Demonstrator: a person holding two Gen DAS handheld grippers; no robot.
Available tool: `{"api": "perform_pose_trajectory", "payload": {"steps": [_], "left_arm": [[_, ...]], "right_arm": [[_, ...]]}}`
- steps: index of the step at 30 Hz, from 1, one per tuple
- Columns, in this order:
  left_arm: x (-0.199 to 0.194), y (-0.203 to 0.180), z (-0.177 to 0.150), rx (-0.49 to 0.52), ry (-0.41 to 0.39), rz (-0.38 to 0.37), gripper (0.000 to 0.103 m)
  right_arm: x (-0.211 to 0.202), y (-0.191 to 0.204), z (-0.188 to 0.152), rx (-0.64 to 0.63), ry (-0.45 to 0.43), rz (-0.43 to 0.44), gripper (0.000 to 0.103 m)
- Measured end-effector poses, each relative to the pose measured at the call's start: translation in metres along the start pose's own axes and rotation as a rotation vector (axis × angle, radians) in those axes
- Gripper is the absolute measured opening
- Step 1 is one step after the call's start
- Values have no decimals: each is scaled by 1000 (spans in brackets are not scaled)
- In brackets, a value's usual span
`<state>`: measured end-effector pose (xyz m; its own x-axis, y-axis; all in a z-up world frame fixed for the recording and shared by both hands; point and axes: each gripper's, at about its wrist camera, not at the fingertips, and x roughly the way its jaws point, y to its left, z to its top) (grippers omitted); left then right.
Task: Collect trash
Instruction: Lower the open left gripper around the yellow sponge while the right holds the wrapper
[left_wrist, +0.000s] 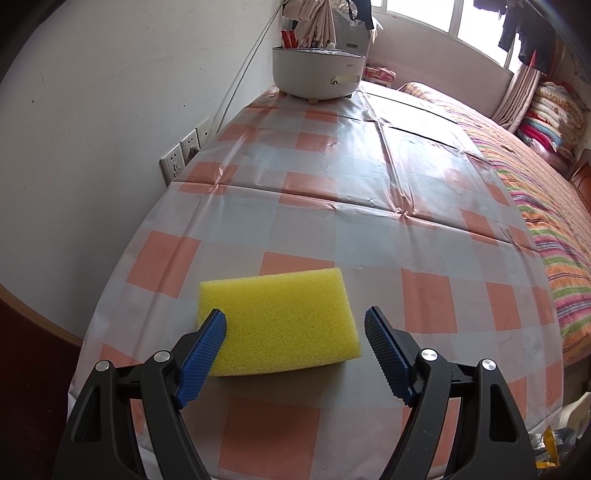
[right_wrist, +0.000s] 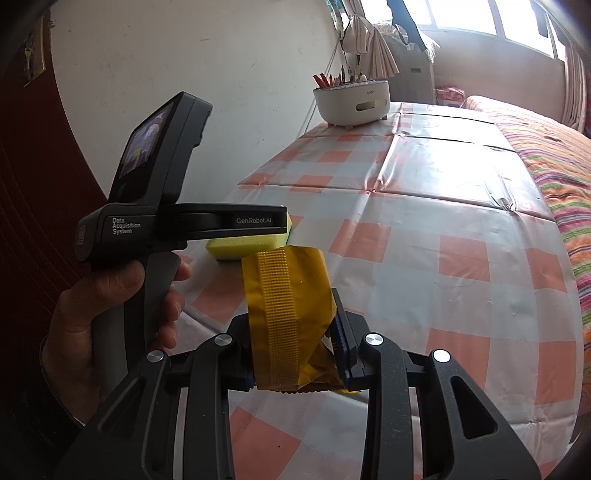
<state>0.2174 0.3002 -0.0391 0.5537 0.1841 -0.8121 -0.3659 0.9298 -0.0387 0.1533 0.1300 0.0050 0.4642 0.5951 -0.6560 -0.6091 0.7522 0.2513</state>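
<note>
Resting on the near part of a table covered in an orange, grey and white checked plastic cloth (left_wrist: 369, 221), a yellow rectangular foam sponge (left_wrist: 277, 321) is framed by the left gripper (left_wrist: 295, 325). Its blue ribbed pads are spread wide on either side of the sponge; the left pad overlaps the sponge's edge in the view, and contact cannot be confirmed. A crumpled yellow foil snack wrapper (right_wrist: 291, 314) is clamped upright between the narrowly set jaws of the right gripper (right_wrist: 295, 354), above the near table edge. The left gripper's black handle is gripped by a hand (right_wrist: 110, 314). A white round utensil holder (left_wrist: 317, 74) is seen at the far end, by the white wall.
</note>
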Motion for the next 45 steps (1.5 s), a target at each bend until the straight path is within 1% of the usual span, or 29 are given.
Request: {"api": "perform_pose_trajectory", "payload": {"steps": [2,4,7,10,14,17,21,24,26,27,28,29,31,33,35,41,45], "left_arm": [[-8,1,2,-15,-26,-5,75],[-11,2,3,-27,-39,9,75],[2,4,4,-32,11,42,75],[6,-1,4,3,4,97,75],[9,-3,4,16,12,95,75],[8,0,4,6,11,85,75],[7,-3,2,5,-18,91,75],[5,-5,-1,12,-36,82,75],[1,1,-3,-40,-68,26,75],[-2,5,-3,-65,-88,1,76],[-5,6,-3,-70,-105,-10,89],[-8,5,-2,-64,-123,4,94],[-13,2,-2,-39,-152,41,94],[-12,-1,-2,-25,-145,55,95],[-7,0,-1,-30,-121,49,95],[9,4,1,-27,-72,106,95],[14,6,1,-28,-50,100,95]], "right_arm": [[-1,-1,1,8,-7,4,30],[-3,0,1,7,-13,3,30],[-3,0,0,7,-12,8,30],[-2,1,-2,5,-9,13,31],[-2,2,-2,7,-8,18,31],[-1,1,-2,9,-6,19,31],[-1,0,-2,9,-5,19,32],[-2,0,-1,11,-12,19,33],[-3,-1,-1,12,-17,19,33],[-3,-1,-1,14,-18,20,33],[-3,0,-1,15,-17,21,33],[-4,0,-2,14,-17,22,33],[-4,1,-2,12,-18,21,33],[-4,1,-3,15,-18,24,33],[-5,1,-2,16,-20,25,33],[-6,0,-3,25,-25,26,33],[-7,0,-2,31,-31,24,33]]}}
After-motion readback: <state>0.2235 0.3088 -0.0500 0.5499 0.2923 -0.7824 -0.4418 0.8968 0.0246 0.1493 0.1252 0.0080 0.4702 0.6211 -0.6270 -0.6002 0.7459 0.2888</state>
